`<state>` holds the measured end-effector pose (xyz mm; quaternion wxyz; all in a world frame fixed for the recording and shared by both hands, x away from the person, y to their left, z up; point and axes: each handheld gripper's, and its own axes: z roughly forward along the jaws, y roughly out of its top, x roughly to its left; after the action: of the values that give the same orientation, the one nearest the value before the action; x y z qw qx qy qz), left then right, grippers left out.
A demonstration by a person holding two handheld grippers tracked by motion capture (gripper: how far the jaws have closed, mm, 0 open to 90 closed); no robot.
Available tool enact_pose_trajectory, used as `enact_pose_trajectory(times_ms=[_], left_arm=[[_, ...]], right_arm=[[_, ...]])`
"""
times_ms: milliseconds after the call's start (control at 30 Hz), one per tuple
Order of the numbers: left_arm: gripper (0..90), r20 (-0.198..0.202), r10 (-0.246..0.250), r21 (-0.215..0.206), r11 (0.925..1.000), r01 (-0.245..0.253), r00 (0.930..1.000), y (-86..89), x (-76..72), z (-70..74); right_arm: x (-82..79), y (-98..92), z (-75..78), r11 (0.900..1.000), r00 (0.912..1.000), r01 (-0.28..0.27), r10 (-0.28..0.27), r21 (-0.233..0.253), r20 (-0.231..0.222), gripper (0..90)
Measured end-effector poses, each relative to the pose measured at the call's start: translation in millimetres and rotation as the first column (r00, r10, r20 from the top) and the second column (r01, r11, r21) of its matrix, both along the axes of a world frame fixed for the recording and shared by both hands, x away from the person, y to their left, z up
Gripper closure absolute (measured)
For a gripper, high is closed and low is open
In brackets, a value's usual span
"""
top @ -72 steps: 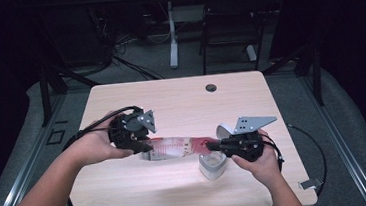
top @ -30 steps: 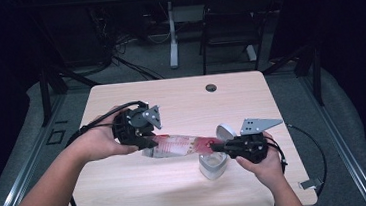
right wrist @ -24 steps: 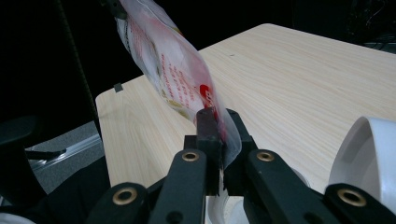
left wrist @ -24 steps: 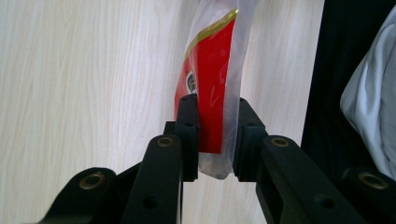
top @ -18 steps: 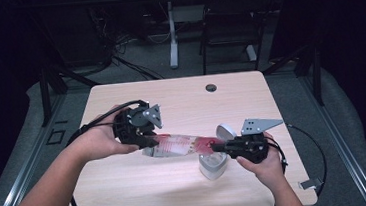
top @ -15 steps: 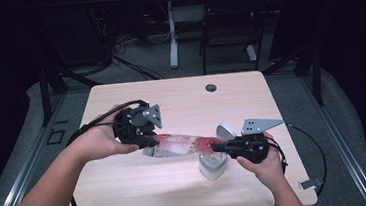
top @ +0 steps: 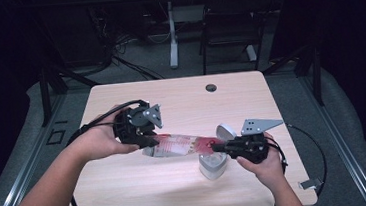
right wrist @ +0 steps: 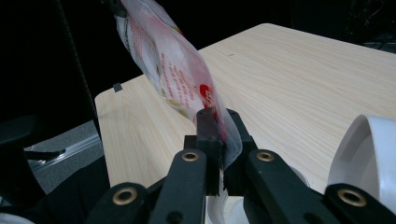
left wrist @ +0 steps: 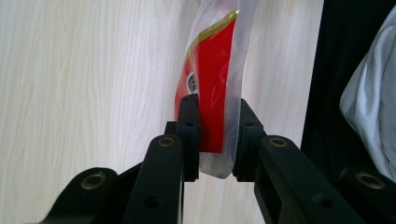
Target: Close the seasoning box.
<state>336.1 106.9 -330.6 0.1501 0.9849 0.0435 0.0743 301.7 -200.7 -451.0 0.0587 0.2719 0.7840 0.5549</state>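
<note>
Since a moment ago the left gripper (top: 146,141) has lifted its pinched end of the packet (top: 182,145), the right gripper (top: 221,148) pinching the other end, tilting it toward the white container (top: 213,164) beneath.

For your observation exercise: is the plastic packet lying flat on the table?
No, the packet hangs between both hand-held grippers above the table.

Plastic packet (top: 179,145) between two hand-held grippers

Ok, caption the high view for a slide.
Left hand-held gripper and right hand-held gripper hold a clear red-printed bag stretched between them over a white lidded container.
</note>
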Motion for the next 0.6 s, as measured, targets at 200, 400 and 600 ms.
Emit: enact_pose_trajectory(times_ms=[200, 400, 600], left_arm=[[77.2, -0.001, -0.001, 0.001, 1.0000, 0.001, 1.0000, -0.7, 0.1, 0.5], [77.4, 0.000, -0.005, 0.005, 1.0000, 0.005, 1.0000, -2.2, 0.0, 2.0], [77.7, 0.002, -0.008, 0.007, 0.9999, 0.008, 1.0000, -4.1, -0.4, 3.1]], right_arm=[[-0.4, 0.0, 0.2, 1.000, 1.0000, 0.002, -0.002, -0.005, 0.003, 88.1], [-1.3, -0.4, 0.3, 1.000, 0.9999, 0.011, -0.010, -0.011, 0.007, 87.7], [-2.2, -0.3, -0.1, 1.000, 0.9998, 0.019, -0.019, -0.007, 0.004, 87.6]])
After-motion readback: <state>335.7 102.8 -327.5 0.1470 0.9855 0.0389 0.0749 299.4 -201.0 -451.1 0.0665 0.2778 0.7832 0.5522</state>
